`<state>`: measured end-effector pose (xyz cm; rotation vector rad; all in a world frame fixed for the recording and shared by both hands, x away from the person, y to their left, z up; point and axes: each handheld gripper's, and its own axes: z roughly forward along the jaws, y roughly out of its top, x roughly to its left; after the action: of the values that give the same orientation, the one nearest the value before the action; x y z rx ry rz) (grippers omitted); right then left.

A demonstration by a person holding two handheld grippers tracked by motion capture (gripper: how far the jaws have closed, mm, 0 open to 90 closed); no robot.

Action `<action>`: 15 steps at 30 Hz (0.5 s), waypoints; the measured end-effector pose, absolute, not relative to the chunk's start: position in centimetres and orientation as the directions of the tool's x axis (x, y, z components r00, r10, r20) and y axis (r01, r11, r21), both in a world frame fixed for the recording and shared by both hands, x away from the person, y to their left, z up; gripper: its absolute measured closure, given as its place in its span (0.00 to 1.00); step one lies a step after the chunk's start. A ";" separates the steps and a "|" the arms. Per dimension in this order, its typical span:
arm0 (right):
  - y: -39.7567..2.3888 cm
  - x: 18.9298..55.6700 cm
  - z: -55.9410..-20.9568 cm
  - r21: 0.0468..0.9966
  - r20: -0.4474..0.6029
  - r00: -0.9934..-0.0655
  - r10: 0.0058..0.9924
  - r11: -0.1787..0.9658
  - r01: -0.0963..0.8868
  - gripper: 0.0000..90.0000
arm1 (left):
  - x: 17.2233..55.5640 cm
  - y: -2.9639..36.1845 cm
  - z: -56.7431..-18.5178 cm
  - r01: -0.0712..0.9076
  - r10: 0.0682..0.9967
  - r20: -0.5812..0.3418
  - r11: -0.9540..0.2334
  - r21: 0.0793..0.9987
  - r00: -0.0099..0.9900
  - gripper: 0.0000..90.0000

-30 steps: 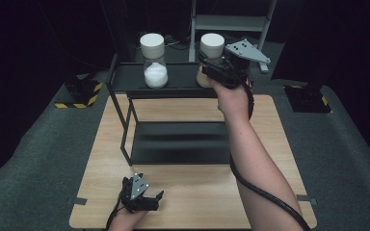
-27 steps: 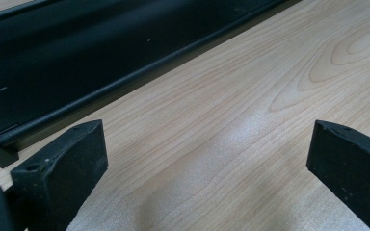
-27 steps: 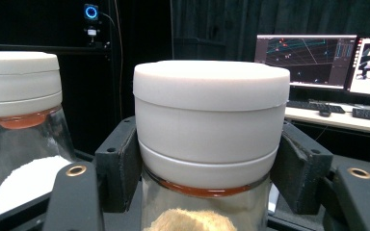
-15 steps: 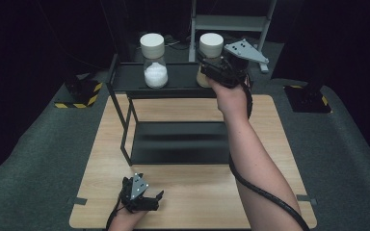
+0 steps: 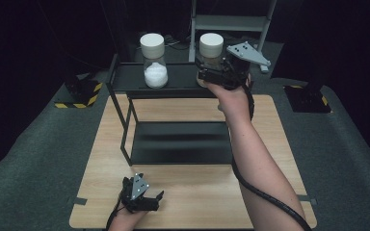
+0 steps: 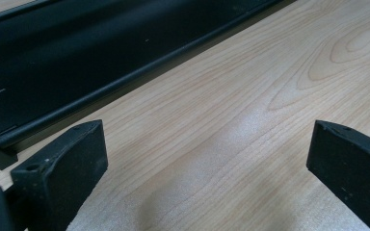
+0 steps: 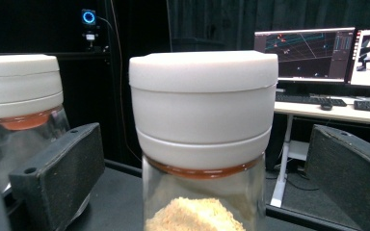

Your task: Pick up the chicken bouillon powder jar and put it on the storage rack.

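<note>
Two glass jars with white lids stand on the top tier of a black shelf (image 5: 125,81). The left jar (image 5: 154,62) holds white powder. The right jar (image 5: 211,48) (image 7: 202,110) holds tan powder. My right gripper (image 5: 206,72) (image 7: 204,144) is level with that jar; its jaws have just been opening and now stand open on either side of it, with gaps at both pads. The other jar (image 7: 19,96) is to its left. My left gripper (image 5: 144,190) (image 6: 207,149) rests open near the table's front edge, with nothing between its fingers.
The shelf's lower tray (image 5: 183,144) (image 6: 77,57) lies on the wooden table (image 5: 270,144), just ahead of the left gripper. Yellow-black striped bases (image 5: 82,94) sit on the floor at the left. A metal rack (image 5: 231,21) stands behind. Monitors (image 7: 303,53) glow on a far desk.
The right gripper's jaws have spread away from the tan-powder jar, which stays on the top tier. Both hands keep their places.
</note>
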<state>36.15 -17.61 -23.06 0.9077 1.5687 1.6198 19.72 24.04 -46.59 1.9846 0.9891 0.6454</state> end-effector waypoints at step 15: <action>-18.5 34.1 -24.0 1.000 0.001 -0.535 0.845 -0.013 -0.019 0.00 | 19.8 24.0 -46.5 0.406 0.816 0.092 -0.378 0.832 0.570 0.01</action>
<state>34.07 -18.49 -23.99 0.8760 1.5901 1.6269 19.79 23.99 -46.54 1.9961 0.9779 0.6448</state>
